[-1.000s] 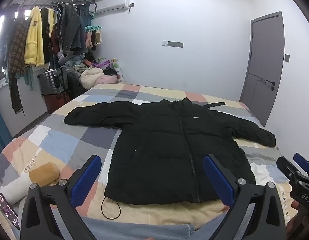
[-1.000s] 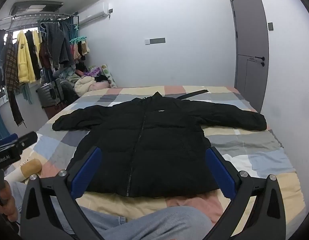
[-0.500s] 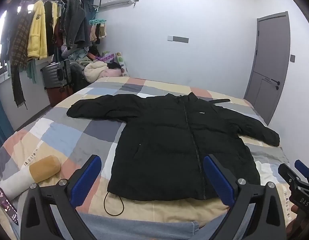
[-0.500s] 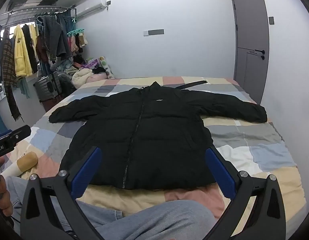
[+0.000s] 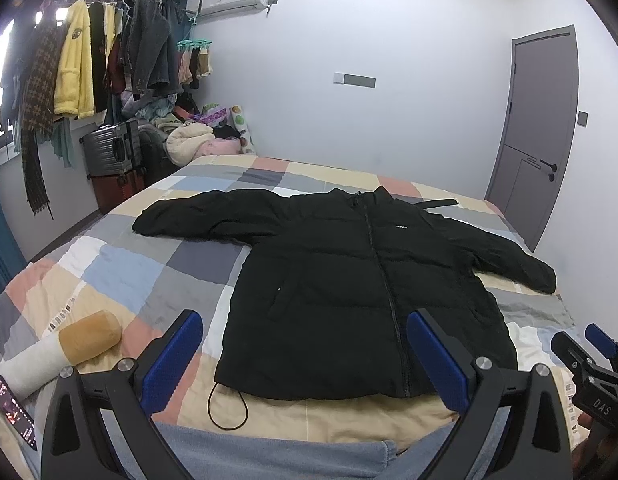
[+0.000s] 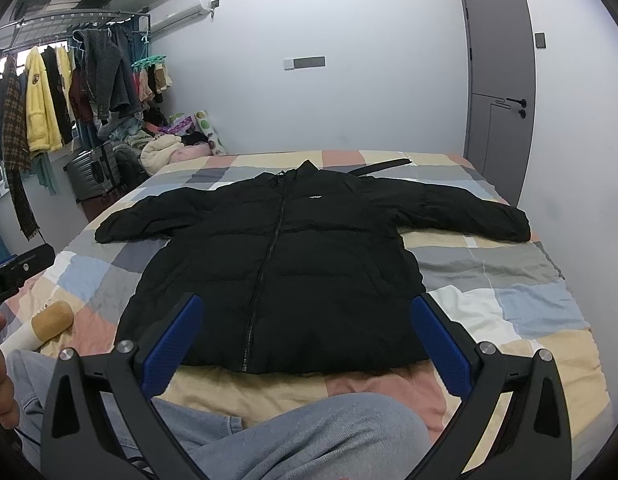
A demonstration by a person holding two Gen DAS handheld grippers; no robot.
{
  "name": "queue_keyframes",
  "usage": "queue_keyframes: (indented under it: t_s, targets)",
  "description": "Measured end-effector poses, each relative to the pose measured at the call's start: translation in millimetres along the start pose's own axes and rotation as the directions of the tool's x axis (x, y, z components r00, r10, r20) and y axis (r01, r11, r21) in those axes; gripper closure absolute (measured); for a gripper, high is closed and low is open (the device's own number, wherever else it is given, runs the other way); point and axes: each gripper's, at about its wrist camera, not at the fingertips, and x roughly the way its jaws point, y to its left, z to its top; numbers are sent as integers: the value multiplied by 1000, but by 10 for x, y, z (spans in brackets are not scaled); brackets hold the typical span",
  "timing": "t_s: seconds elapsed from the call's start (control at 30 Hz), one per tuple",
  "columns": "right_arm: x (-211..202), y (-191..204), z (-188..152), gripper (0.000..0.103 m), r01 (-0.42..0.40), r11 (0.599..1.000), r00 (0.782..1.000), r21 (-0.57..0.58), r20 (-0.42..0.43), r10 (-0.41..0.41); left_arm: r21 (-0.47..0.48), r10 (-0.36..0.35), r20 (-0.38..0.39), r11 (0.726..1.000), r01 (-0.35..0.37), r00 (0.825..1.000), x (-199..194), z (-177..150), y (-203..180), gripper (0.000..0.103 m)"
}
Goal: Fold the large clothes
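Observation:
A black puffer jacket lies flat and zipped on the checked bedspread, both sleeves spread out, collar at the far end; it also shows in the right wrist view. My left gripper is open and empty, held above the jacket's near hem. My right gripper is open and empty, also just short of the hem, and shows at the right edge of the left wrist view. A black drawcord loop hangs from the hem's left corner.
The person's jeans-clad legs lie at the bed's near edge. A tan and white roll and a phone lie at near left. A clothes rack, suitcases and a clothes pile stand left. A grey door is right.
Both grippers have moved a little forward and up toward the jacket, which now fills more of both views. The jaws stay open and the jacket has not moved.

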Motion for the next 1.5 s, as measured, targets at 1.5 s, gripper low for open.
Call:
queue_keyframes:
  t_s: [1.5]
  targets:
    - [11, -101, 21, 0, 3, 999, 999, 33, -33, -2, 12, -29, -19, 1000, 29, 999, 6, -26, -53, 0]
